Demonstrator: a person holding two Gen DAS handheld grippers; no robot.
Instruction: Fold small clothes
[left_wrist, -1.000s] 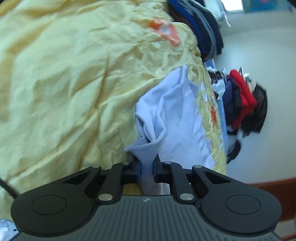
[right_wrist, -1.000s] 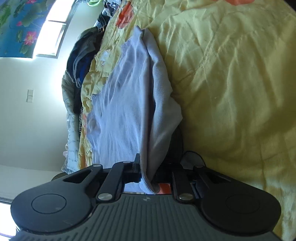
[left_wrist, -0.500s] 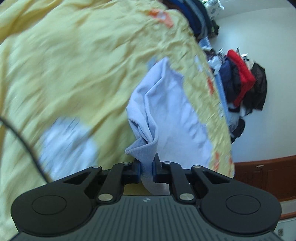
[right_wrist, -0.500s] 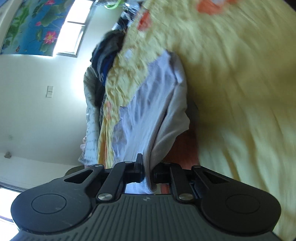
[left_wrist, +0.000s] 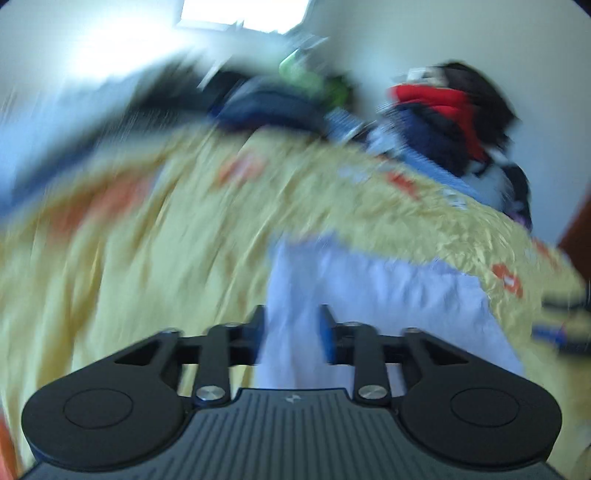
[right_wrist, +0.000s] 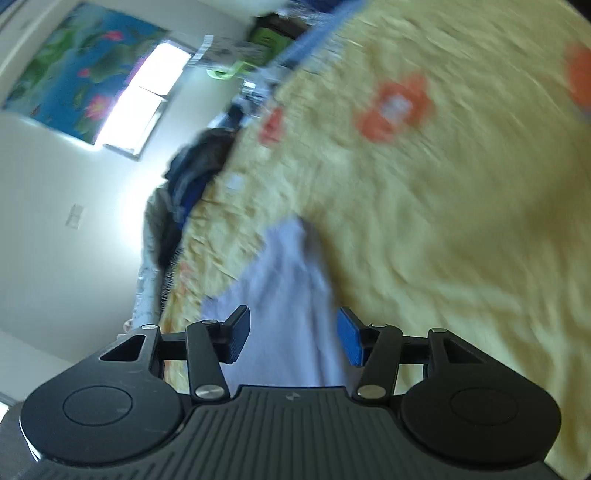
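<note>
Both the left gripper (left_wrist: 291, 334) and right gripper (right_wrist: 293, 338) had just opened, jaws apart, the pale garment (left_wrist: 388, 295) lying free at lower centre on the yellow bedspread (right_wrist: 443, 240).

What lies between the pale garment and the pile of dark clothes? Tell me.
Only the yellow bedspread with its orange flowers. The left wrist view shows it between the pale garment and the pile of dark clothes; the picture is blurred.

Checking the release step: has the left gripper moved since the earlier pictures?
Yes. The left gripper has pulled up and back from the pale garment, rolling; the clothes pile now sits upright. Jaws just opened, nothing pinched.
</note>
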